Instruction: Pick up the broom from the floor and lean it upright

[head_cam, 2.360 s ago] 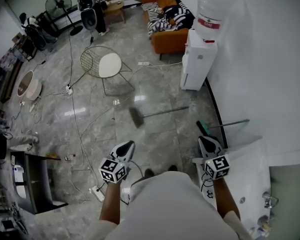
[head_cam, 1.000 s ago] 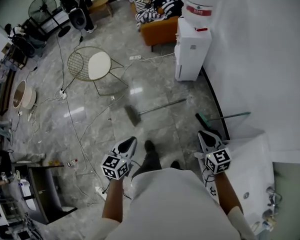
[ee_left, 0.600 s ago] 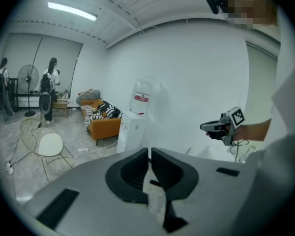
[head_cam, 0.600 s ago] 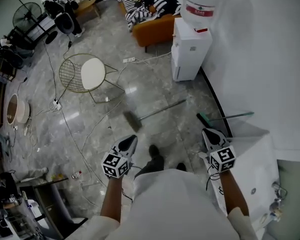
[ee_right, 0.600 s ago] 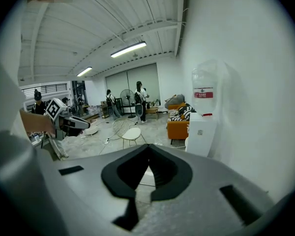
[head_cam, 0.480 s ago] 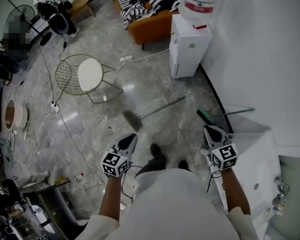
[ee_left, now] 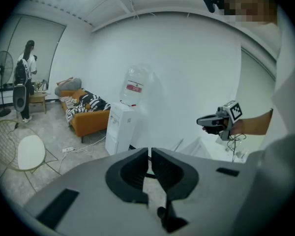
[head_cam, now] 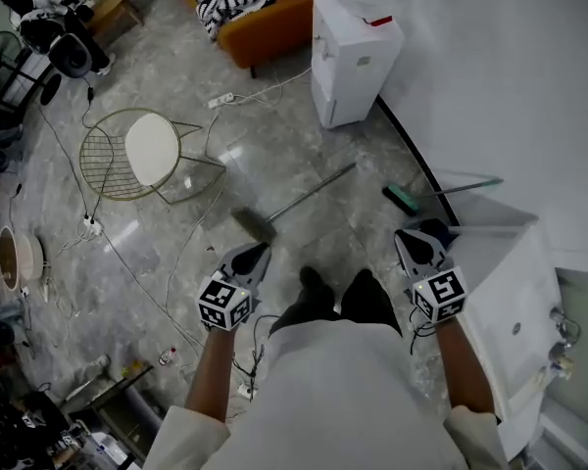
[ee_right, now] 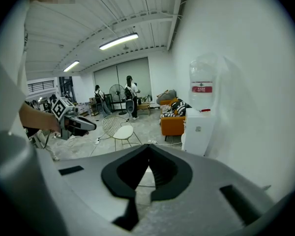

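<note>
- Down on the grey floor [head_cam: 304,155] in the head view, the broom [head_cam: 299,199] lies flat. Its head is nearest the person and its handle slants away toward the white water dispenser [head_cam: 353,62].
- The left gripper [head_cam: 260,250] hovers just short of the broom head, not touching it. The right gripper [head_cam: 404,235] hangs well to the other side, near a green-headed brush [head_cam: 404,200] whose handle runs toward the wall.
- A white basin [head_cam: 514,302] sits beside the right forearm. Farther off stand a wire chair [head_cam: 142,153] with a white seat and an orange sofa [head_cam: 265,27], with cables [head_cam: 191,233] trailing across the floor.
- Looking along the left gripper [ee_left: 150,151] in its own view, the dark fingers [ee_left: 174,171] stand together with only a thin slit between them and nothing in it.
- Beyond them in that view are the water dispenser [ee_left: 119,132], the orange sofa [ee_left: 86,117], the wire chair [ee_left: 24,149] and a person [ee_left: 25,77] standing beside a fan [ee_left: 0,77]. The right gripper [ee_left: 214,122] is held out at the right.
- Along the right gripper [ee_right: 148,149] in its own view, the fingers [ee_right: 167,171] meet at their tips and grip nothing.
- Past them the water dispenser [ee_right: 196,132] stands against the wall, with the orange sofa [ee_right: 172,124] and the wire chair [ee_right: 119,129] farther out. The left gripper [ee_right: 71,122] shows at the left.
</note>
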### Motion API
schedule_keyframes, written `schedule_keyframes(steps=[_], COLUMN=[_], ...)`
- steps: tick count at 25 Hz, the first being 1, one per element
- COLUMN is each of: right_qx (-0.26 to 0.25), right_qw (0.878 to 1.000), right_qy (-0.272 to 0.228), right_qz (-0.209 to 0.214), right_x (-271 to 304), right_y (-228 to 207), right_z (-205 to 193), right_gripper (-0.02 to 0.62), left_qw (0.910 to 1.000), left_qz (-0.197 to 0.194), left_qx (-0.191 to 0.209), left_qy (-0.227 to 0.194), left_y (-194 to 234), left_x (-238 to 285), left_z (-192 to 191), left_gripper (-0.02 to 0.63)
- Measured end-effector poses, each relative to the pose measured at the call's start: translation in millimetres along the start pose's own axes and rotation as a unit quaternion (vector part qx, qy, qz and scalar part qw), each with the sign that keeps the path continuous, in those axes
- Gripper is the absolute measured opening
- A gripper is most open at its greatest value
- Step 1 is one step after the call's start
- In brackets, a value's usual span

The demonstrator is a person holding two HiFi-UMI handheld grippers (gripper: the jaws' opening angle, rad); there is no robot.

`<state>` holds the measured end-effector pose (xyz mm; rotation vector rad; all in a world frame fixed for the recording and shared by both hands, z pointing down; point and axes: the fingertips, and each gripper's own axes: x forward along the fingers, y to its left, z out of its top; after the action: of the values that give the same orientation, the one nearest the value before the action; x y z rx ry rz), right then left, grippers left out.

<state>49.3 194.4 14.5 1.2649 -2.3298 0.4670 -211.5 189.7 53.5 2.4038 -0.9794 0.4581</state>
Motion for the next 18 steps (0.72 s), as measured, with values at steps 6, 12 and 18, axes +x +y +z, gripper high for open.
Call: schedule_keyframes(steps=[6, 12, 18], right_qx=[0.014, 0.011, 0.044], right_qw=[1.0, 1.0, 0.999], right_qy=[0.003, 0.013, 0.011], right_qz=[0.01, 0.017, 0.023], right_x=[28.3, 48.8, 109.2], right_y=[14.4, -10.7, -64.7], right_z=[-3.0, -10.4, -30.0], right_gripper=[0.002, 0.002, 0.002], left_qw=[0.9992, 0.9986, 0.9978], left_qz=[-0.028, -0.036, -0.039], left_qx=[0.005, 0.014, 0.017], left_qy=[0.027, 0.035, 0.05], left_y=[14.6, 17.5, 37.9], left_x=[24.8, 58.8, 127.3], left_z=[1.1, 8.3, -0.9], left_gripper=[0.021, 0.021, 0.021])
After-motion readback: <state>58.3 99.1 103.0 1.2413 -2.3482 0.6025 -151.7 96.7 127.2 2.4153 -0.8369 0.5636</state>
